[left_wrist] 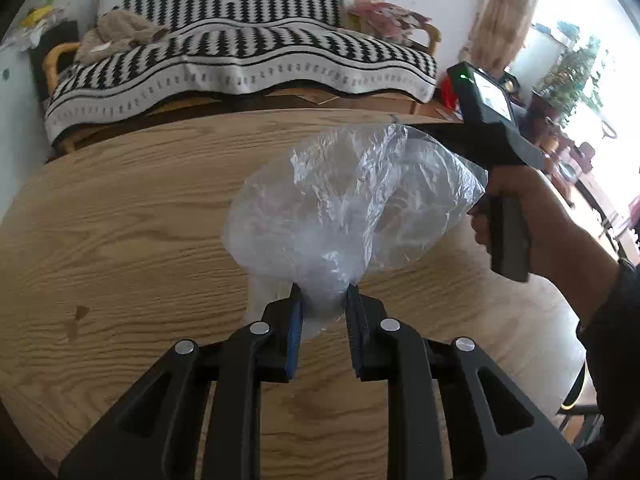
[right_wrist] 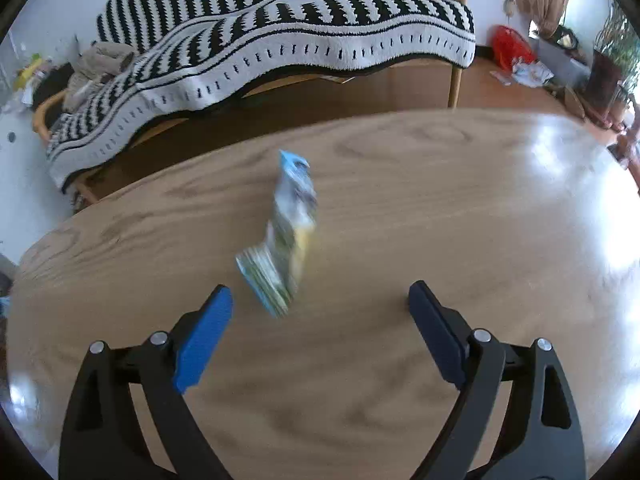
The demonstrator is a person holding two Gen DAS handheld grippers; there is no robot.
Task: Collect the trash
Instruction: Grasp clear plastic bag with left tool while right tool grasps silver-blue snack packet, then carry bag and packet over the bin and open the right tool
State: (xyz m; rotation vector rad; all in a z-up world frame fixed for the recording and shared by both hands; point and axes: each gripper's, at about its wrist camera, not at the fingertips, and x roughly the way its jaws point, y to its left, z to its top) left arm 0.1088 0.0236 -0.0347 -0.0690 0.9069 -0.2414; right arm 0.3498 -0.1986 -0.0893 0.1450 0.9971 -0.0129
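My left gripper (left_wrist: 325, 292) is shut on the bunched neck of a clear plastic bag (left_wrist: 352, 196), which billows up and away over the wooden table (left_wrist: 120, 220). In the right wrist view a crumpled blue, yellow and green wrapper (right_wrist: 288, 236) lies on the table (right_wrist: 460, 208), blurred by motion. My right gripper (right_wrist: 320, 290) stands open just short of it, and the wrapper is closer to the left finger. Nothing is between those fingers. Beyond the bag in the left wrist view, a hand (left_wrist: 520, 200) holds the right gripper's handle.
A sofa under a black-and-white blanket (left_wrist: 240, 60) (right_wrist: 280, 40) runs behind the table's far edge. A red bag (right_wrist: 510, 46) and scattered papers (right_wrist: 528, 70) lie on the floor at the right, near potted plants (right_wrist: 620, 40).
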